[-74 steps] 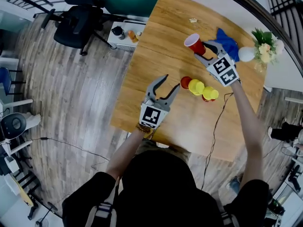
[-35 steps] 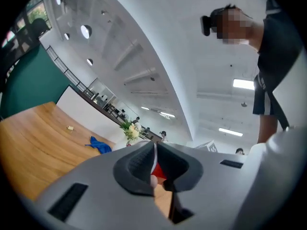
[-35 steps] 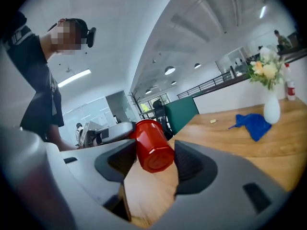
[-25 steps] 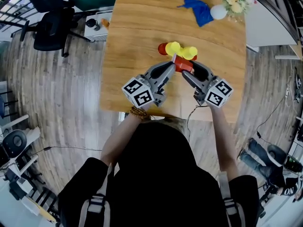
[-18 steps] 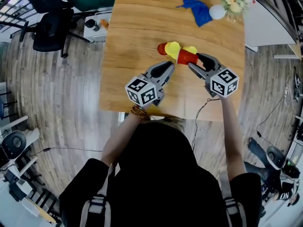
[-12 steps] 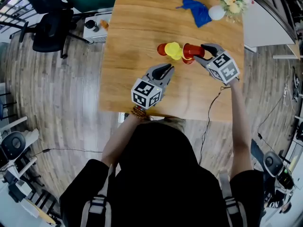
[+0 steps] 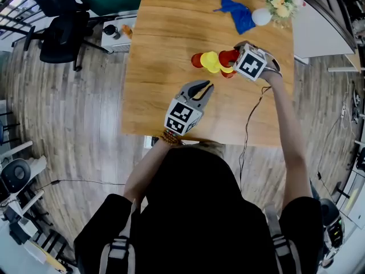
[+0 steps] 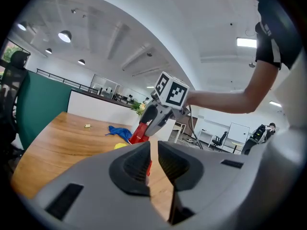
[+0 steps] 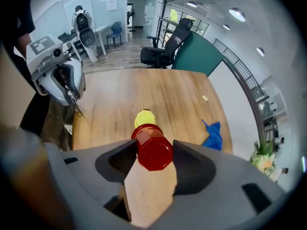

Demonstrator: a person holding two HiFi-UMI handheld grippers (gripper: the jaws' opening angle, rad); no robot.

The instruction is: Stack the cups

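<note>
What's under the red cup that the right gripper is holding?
A yellow cup peeks out beneath the red cup held by the right gripper, with the wooden table below. The red cup covers most of it, so whether they touch cannot be seen.

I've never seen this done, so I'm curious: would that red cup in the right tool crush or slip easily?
The red cup looks like thin glossy plastic, probably light and easily dented. Its tapered sides might slide in the right tool gripping it.
</note>
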